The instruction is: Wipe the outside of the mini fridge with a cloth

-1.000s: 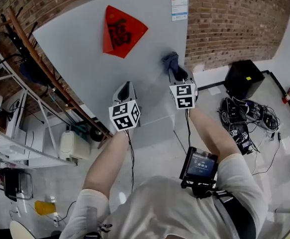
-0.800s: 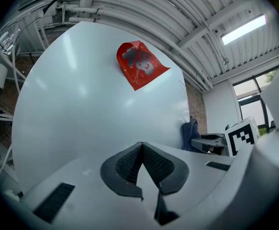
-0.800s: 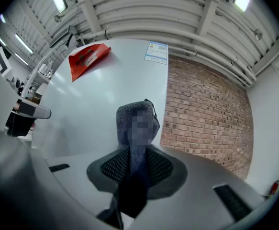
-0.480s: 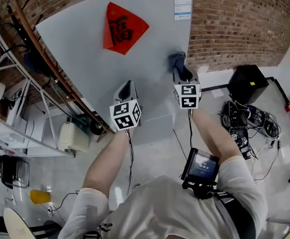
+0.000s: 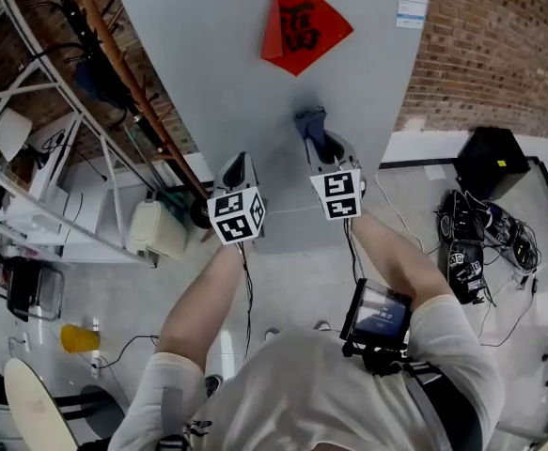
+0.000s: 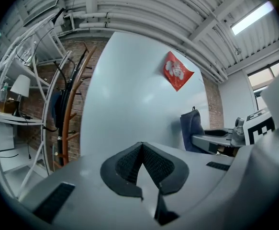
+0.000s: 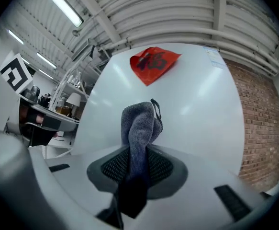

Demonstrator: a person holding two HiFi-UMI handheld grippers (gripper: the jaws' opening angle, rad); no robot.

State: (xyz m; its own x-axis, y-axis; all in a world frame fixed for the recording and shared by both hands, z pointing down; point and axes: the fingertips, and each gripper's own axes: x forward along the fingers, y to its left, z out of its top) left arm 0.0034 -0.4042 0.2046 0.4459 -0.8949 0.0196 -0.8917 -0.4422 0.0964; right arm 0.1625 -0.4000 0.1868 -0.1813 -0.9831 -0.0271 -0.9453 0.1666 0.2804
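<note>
The mini fridge (image 5: 227,73) shows as a big pale grey panel with a red paper decoration (image 5: 304,24) and a label at its top corner. My right gripper (image 5: 320,144) is shut on a blue-grey cloth (image 5: 311,123), which it holds at the panel below the decoration. In the right gripper view the cloth (image 7: 139,128) stands up out of the shut jaws toward the fridge (image 7: 196,109). My left gripper (image 5: 237,169) hangs beside it to the left, shut and holding nothing. The left gripper view has the fridge (image 6: 129,95) ahead and the cloth (image 6: 192,131) at right.
A white metal rack (image 5: 48,158) and a wooden coat stand (image 5: 133,83) crowd the fridge's left side, with a white jug (image 5: 156,231) at their foot. A brick wall (image 5: 499,54), a black box (image 5: 494,158) and tangled cables (image 5: 480,242) lie to the right.
The right gripper has carried the cloth leftward across the panel, away from the fridge's right edge and further below the red decoration. The head view has swung too. The left gripper stays alongside.
</note>
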